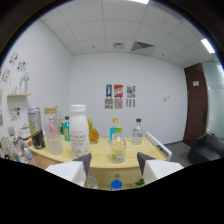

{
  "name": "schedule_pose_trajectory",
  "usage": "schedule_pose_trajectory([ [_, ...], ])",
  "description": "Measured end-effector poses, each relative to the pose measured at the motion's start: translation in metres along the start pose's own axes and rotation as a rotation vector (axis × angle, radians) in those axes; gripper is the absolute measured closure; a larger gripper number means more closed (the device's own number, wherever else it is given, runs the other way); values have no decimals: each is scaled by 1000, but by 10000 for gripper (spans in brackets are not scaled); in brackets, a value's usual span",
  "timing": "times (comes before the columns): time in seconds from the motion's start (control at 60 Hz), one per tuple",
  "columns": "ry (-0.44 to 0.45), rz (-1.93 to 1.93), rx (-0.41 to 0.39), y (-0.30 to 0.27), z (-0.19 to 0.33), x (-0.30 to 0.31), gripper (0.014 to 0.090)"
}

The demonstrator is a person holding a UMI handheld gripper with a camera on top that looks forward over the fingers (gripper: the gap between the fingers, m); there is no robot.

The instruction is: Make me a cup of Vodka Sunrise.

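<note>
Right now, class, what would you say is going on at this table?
A handheld gripper is raised over a wooden table set with drinks; its fingers are open and hold nothing. Just beyond the fingers stands a small clear glass bottle. Further off are a white bottle, a tall clear bottle, a dark can and a blue-capped water bottle. A blue cap shows low between the fingers. Nothing has been picked up yet.
</note>
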Motion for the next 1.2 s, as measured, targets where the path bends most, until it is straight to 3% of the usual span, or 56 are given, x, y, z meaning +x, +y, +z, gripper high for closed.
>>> schedule_pose_trajectory([
  [0.067, -8, -7, 7, -10, 22, 3, 214],
  [0.217, -16, 22, -44, -3, 66, 6, 360],
  [0.417, -9, 56, -85, 11, 84, 10, 672],
  [0.583, -4, 49, -85, 7, 78, 11, 685],
  [0.867, -50, 71, 25, -29, 9, 5, 691],
  [0.967, -29, 49, -6, 14, -6, 9, 693],
  [1.2, -25, 73, -206, 175, -15, 6, 693],
])
